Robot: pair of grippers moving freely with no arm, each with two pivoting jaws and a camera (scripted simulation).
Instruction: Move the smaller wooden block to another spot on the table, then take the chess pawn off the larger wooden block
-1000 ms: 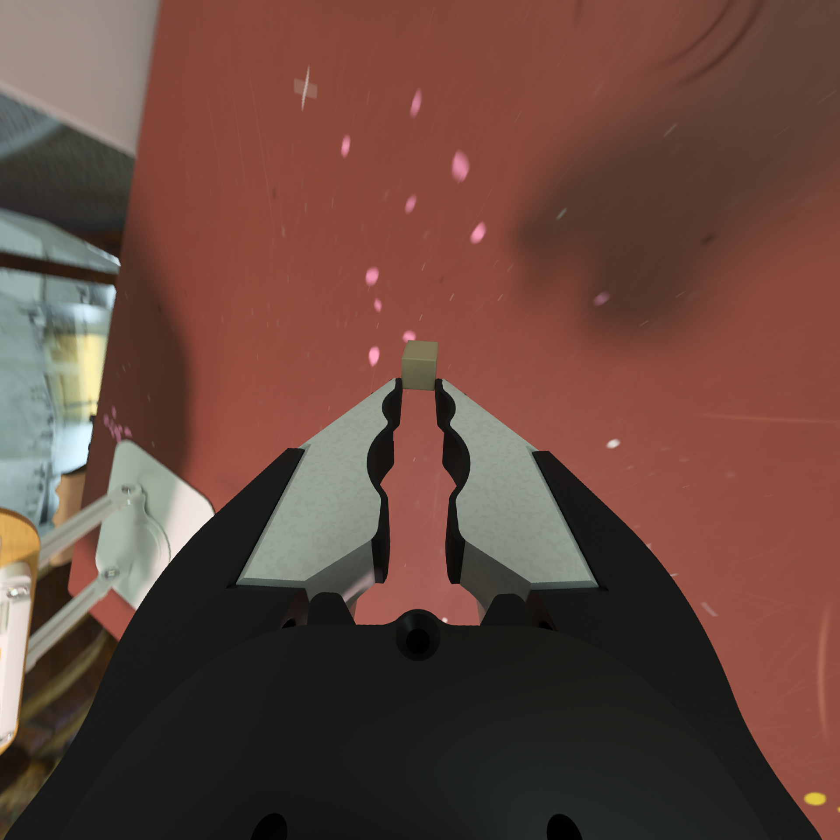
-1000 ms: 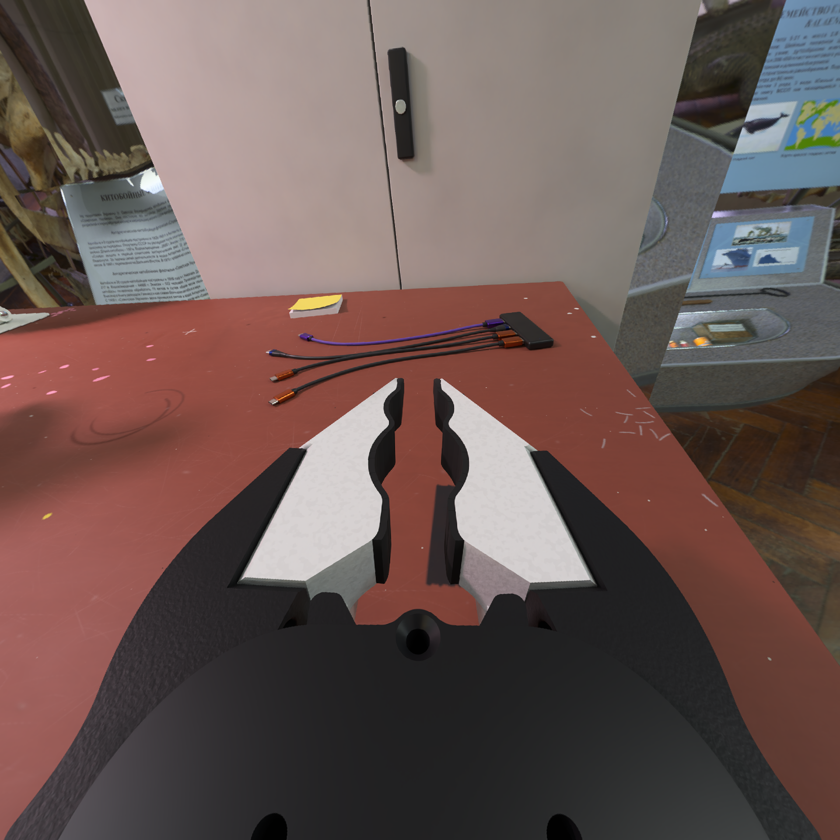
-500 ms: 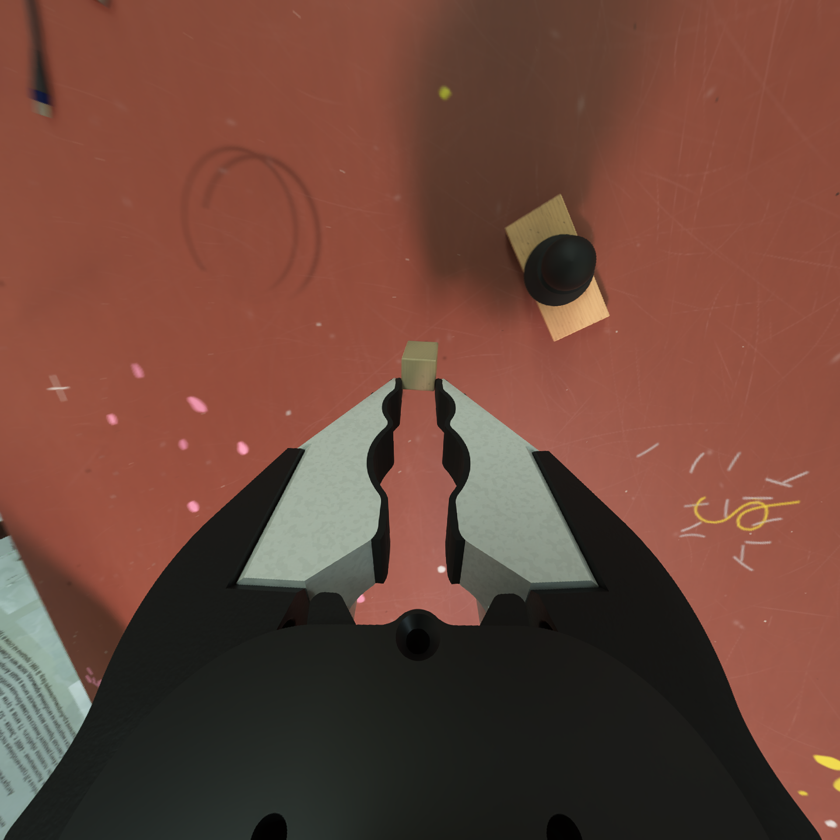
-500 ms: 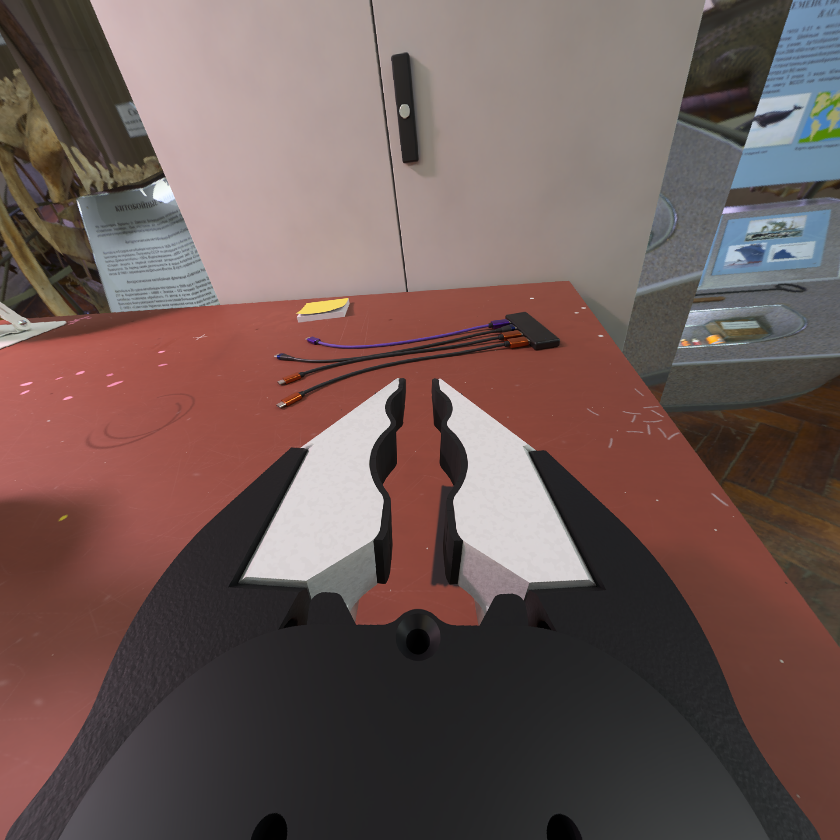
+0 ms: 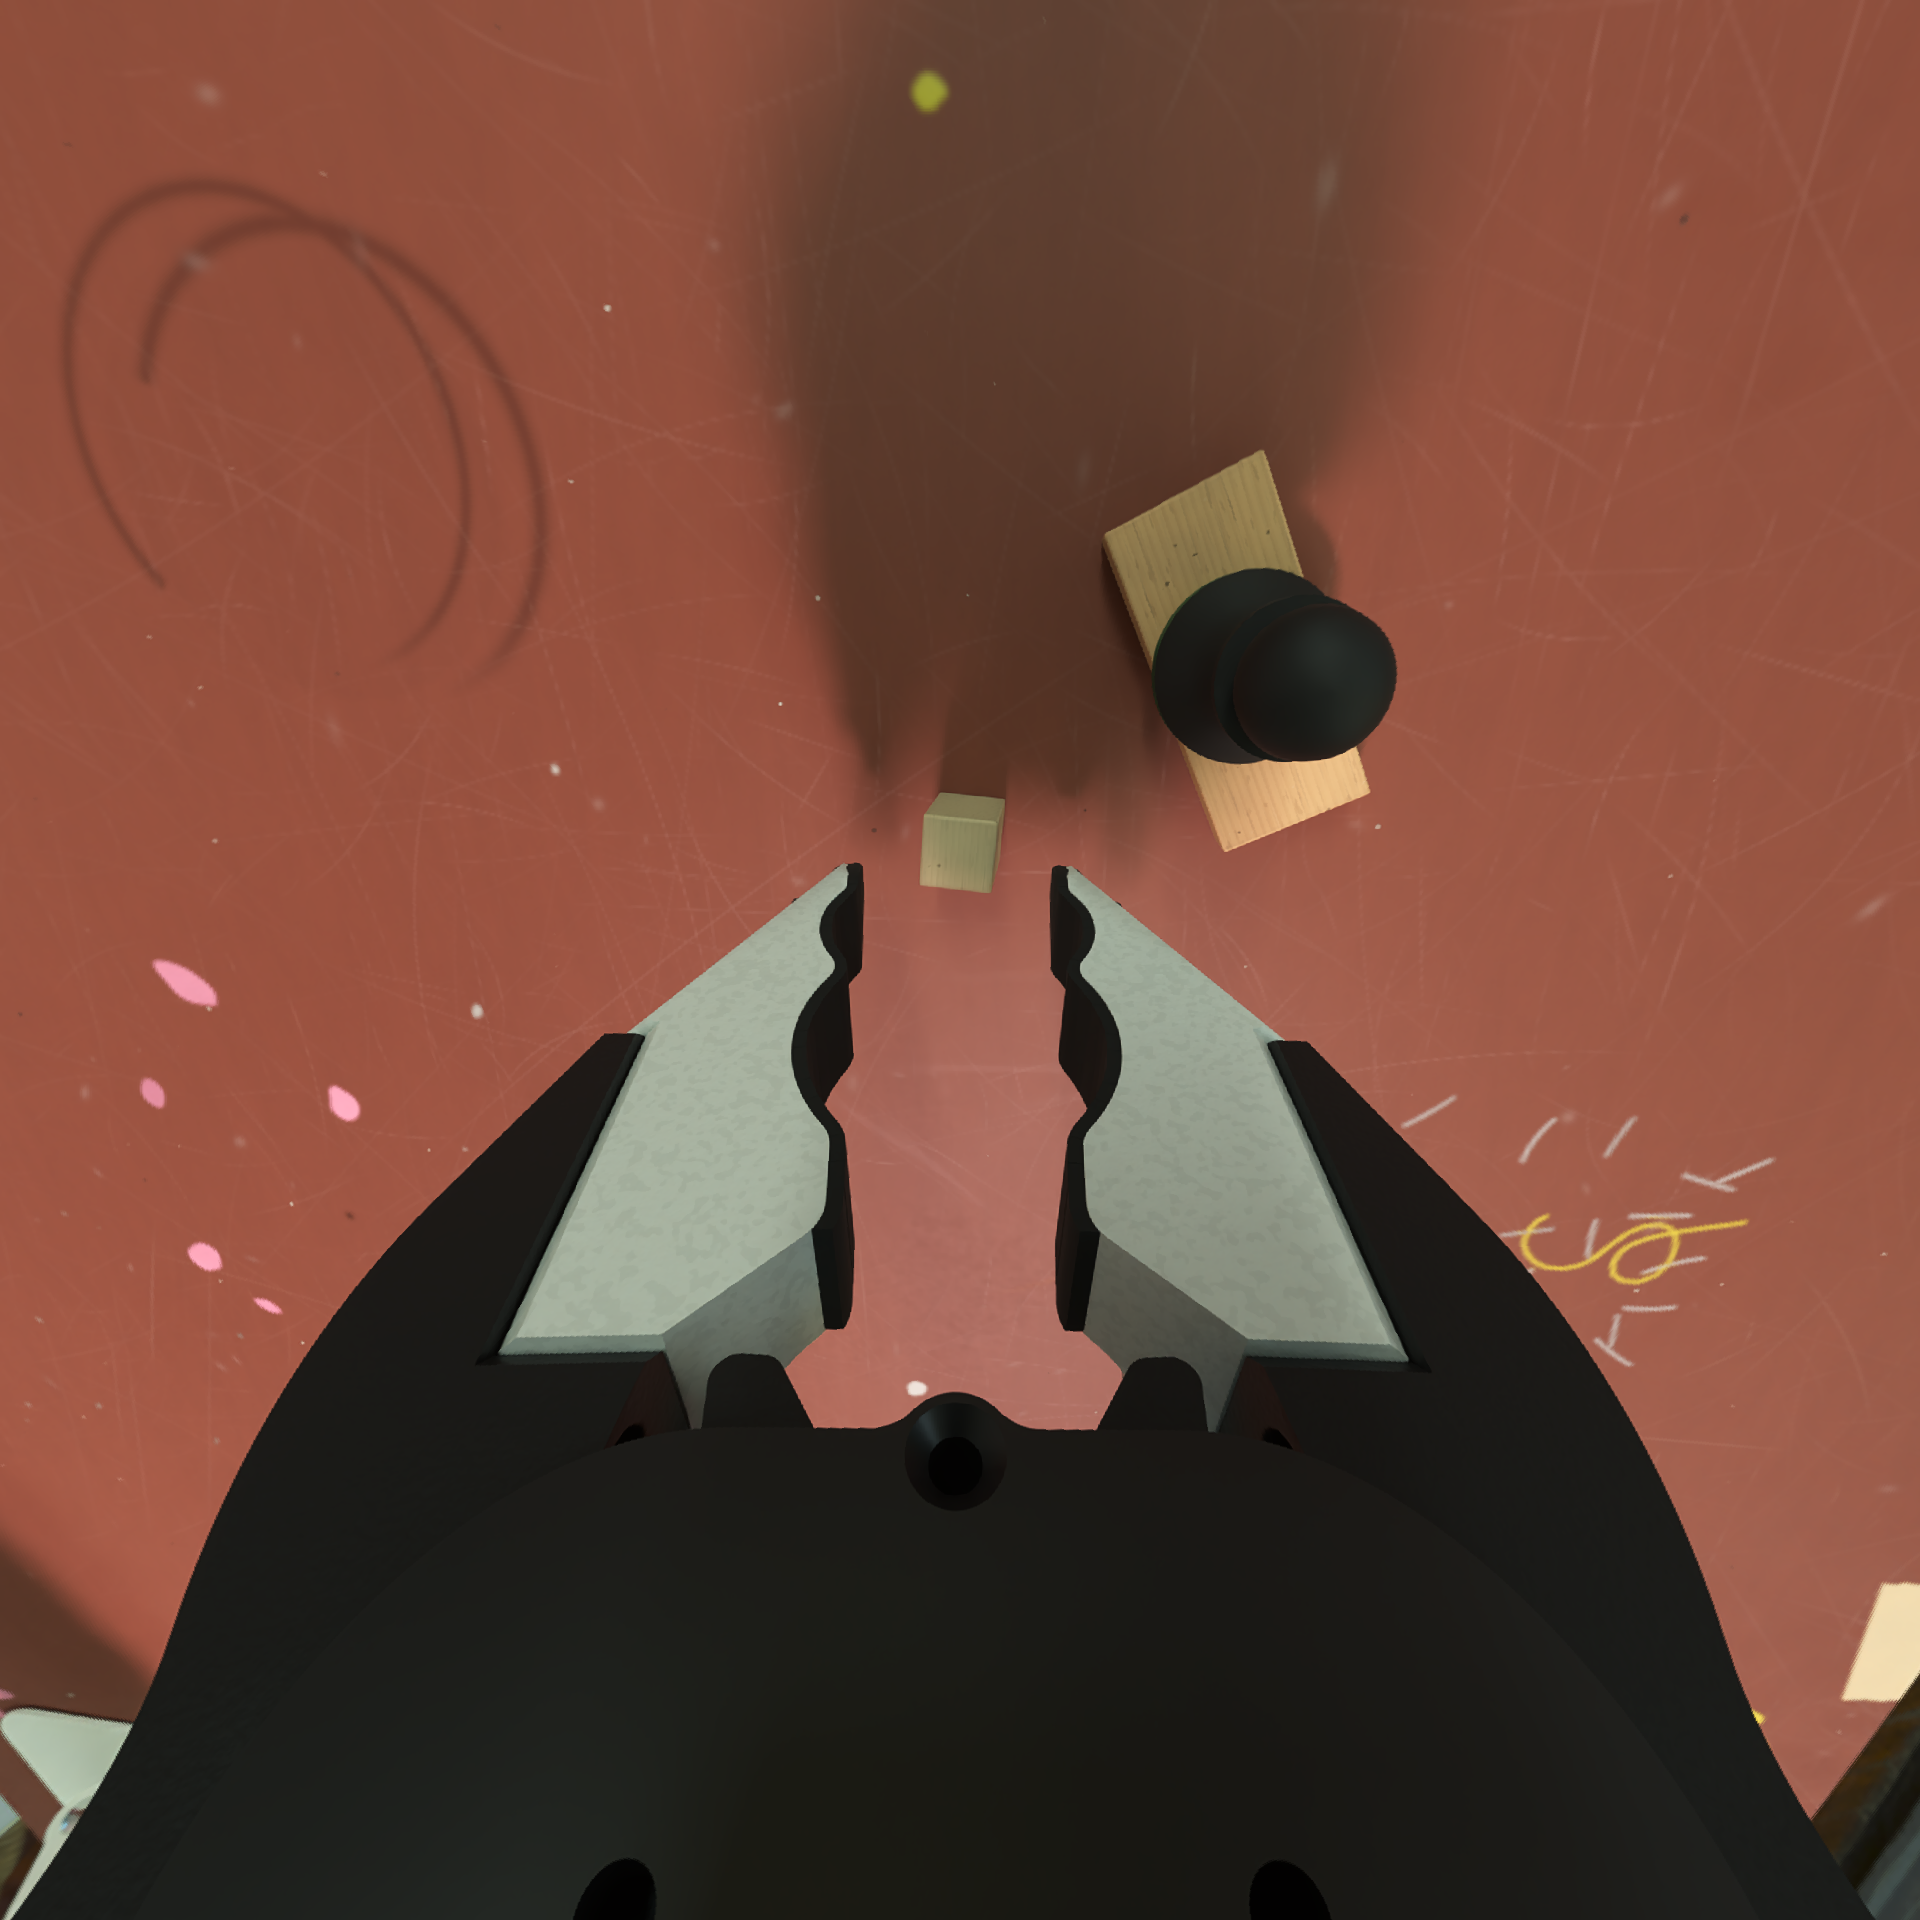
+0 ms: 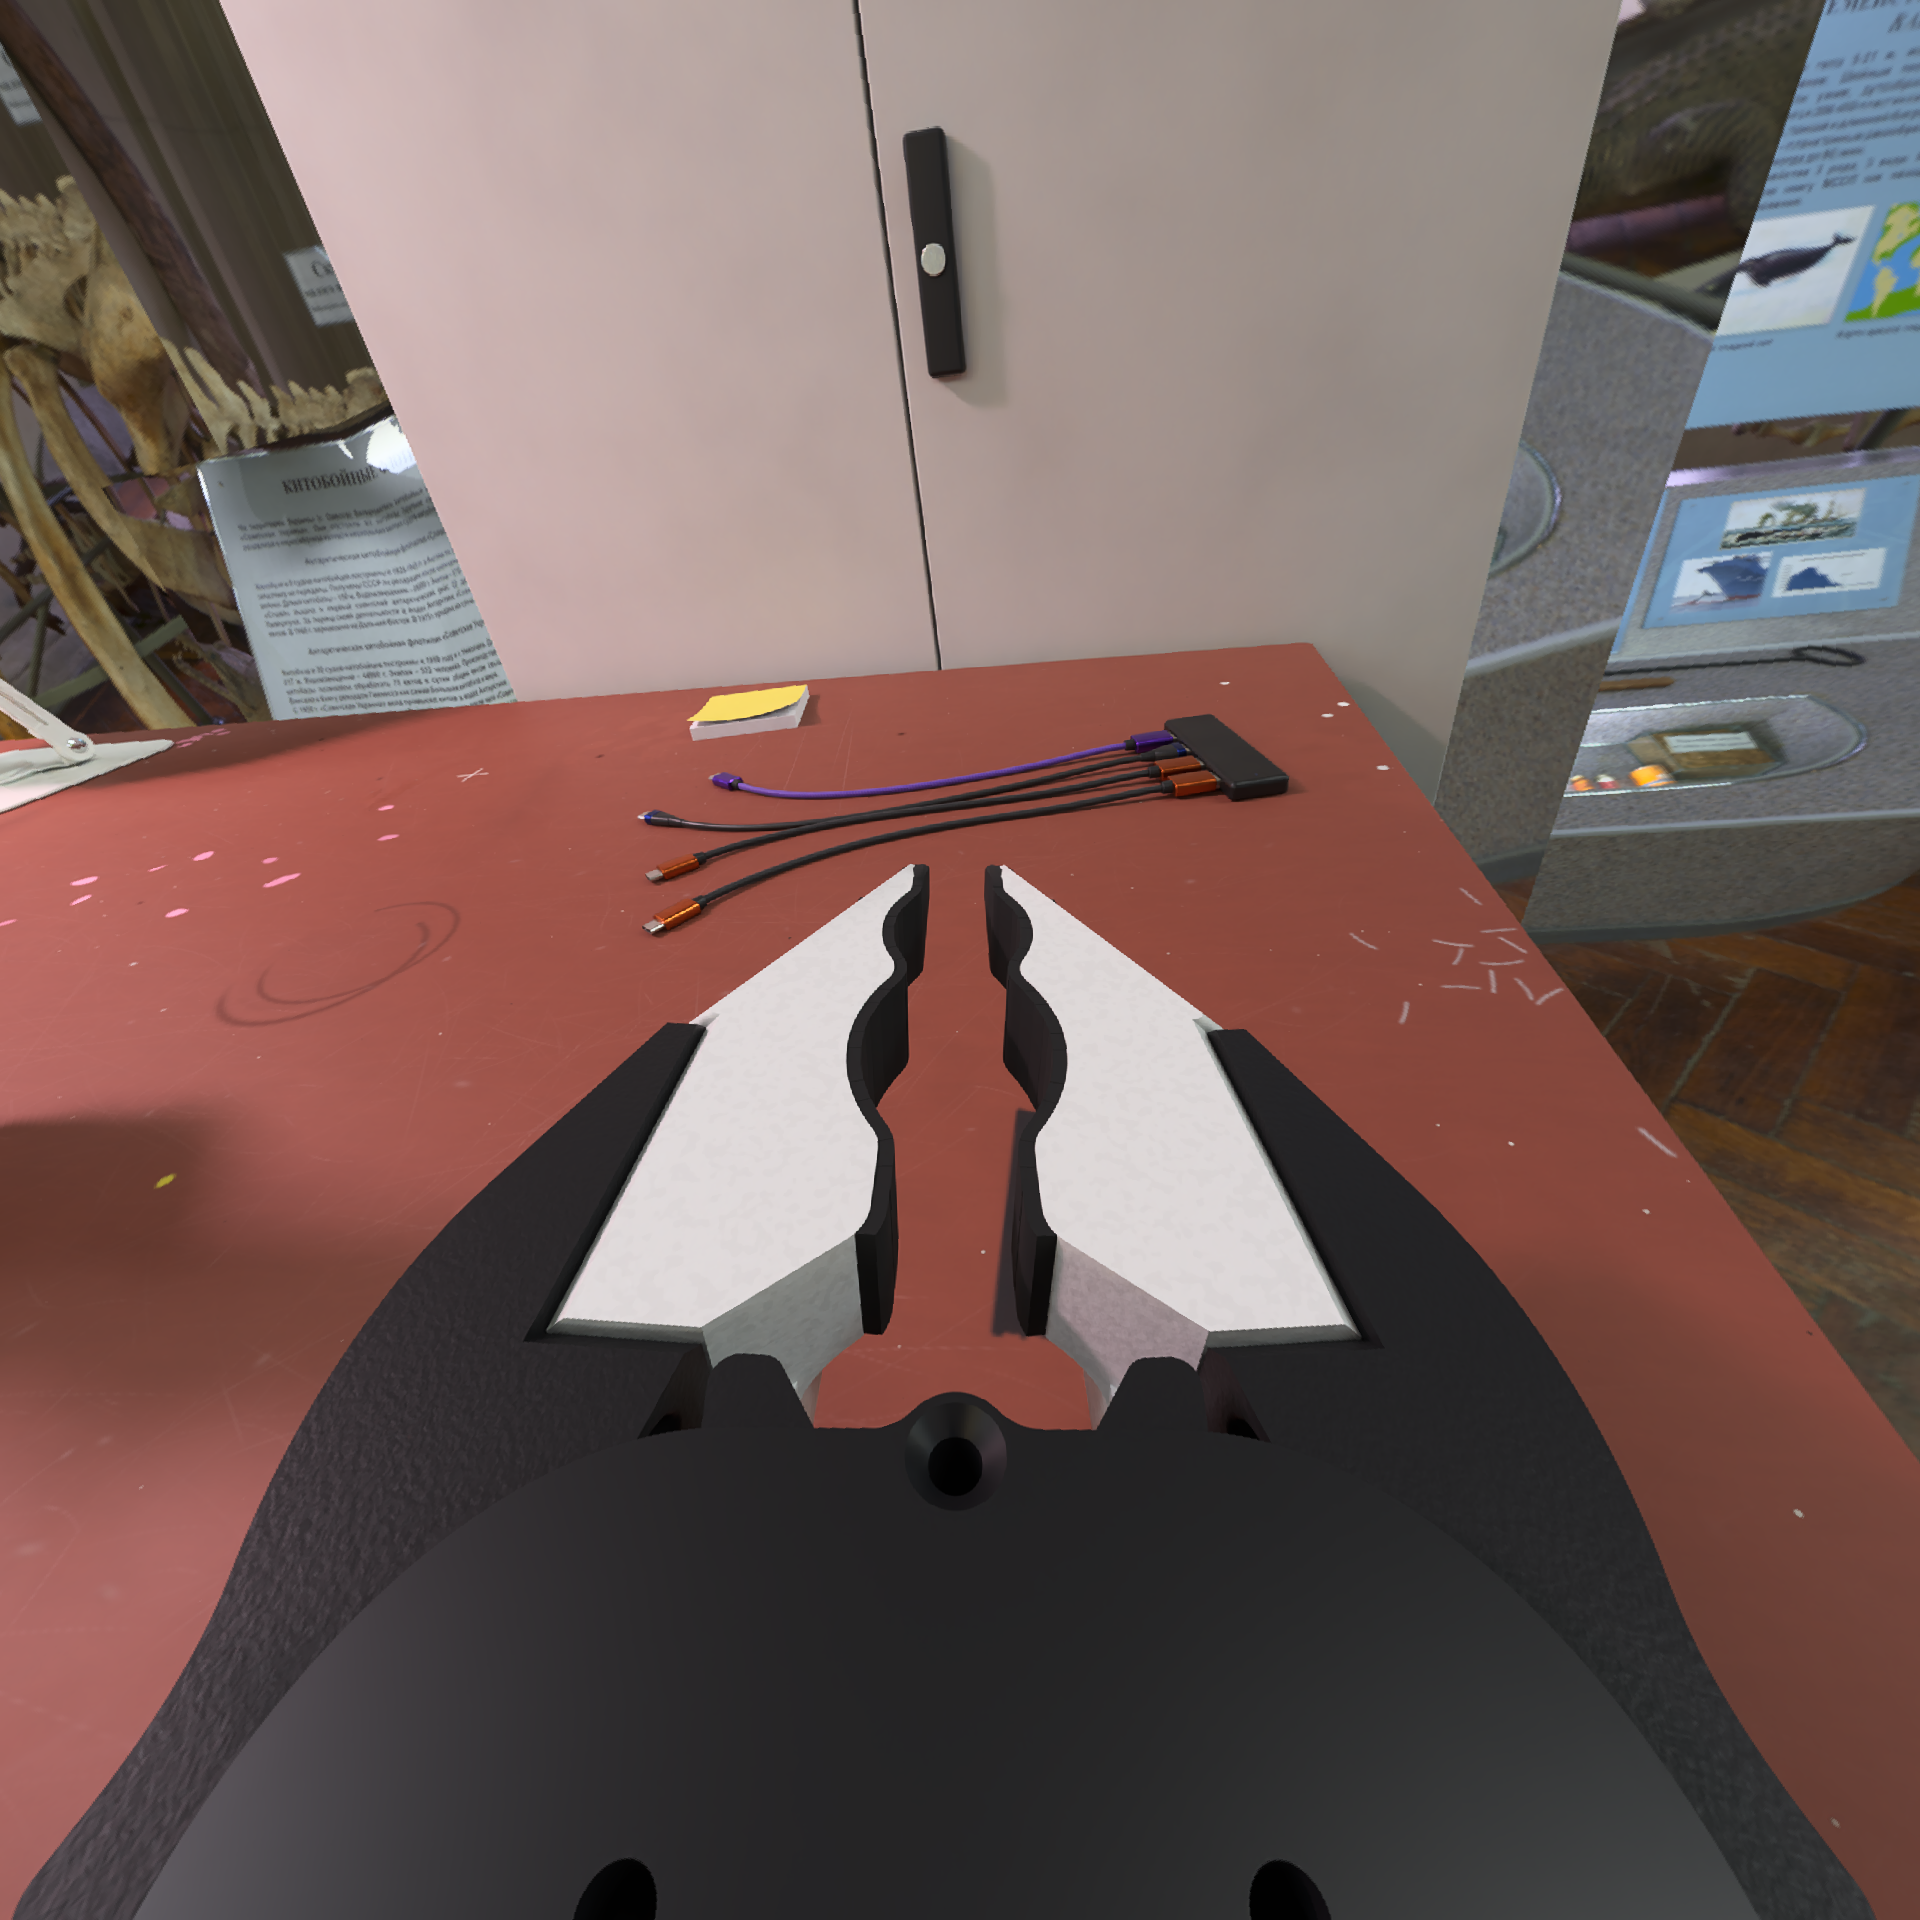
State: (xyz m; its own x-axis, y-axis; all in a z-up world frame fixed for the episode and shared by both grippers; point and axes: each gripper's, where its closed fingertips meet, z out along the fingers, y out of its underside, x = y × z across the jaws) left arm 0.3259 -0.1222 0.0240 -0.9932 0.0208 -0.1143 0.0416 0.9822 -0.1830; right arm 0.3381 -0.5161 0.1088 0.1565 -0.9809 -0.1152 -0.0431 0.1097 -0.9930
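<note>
The smaller wooden block (image 5: 962, 842), a pale cube, rests on the red table just past my left fingertips. My left gripper (image 5: 956, 878) points down at the table, open and empty, with its jaws either side of the cube and apart from it. The larger wooden block (image 5: 1205, 530) lies flat to the right of the cube. The black chess pawn (image 5: 1278, 670) stands on it. My right gripper (image 6: 956, 873) hovers low over the table, its jaws almost together and empty. Neither block nor the pawn shows in the right wrist view.
A black hub (image 6: 1226, 756) with several cables (image 6: 914, 821) and a yellow notepad (image 6: 750, 711) lie ahead of the right gripper. A pale cabinet (image 6: 935, 364) stands behind the table. The table's right edge (image 6: 1558, 987) is close. A pale card (image 5: 1886, 1652) lies at the left view's lower right.
My left gripper has opened and let go of the smaller block, which now rests on the table beside the larger block. It has also come closer to the table. The right gripper has barely moved.
</note>
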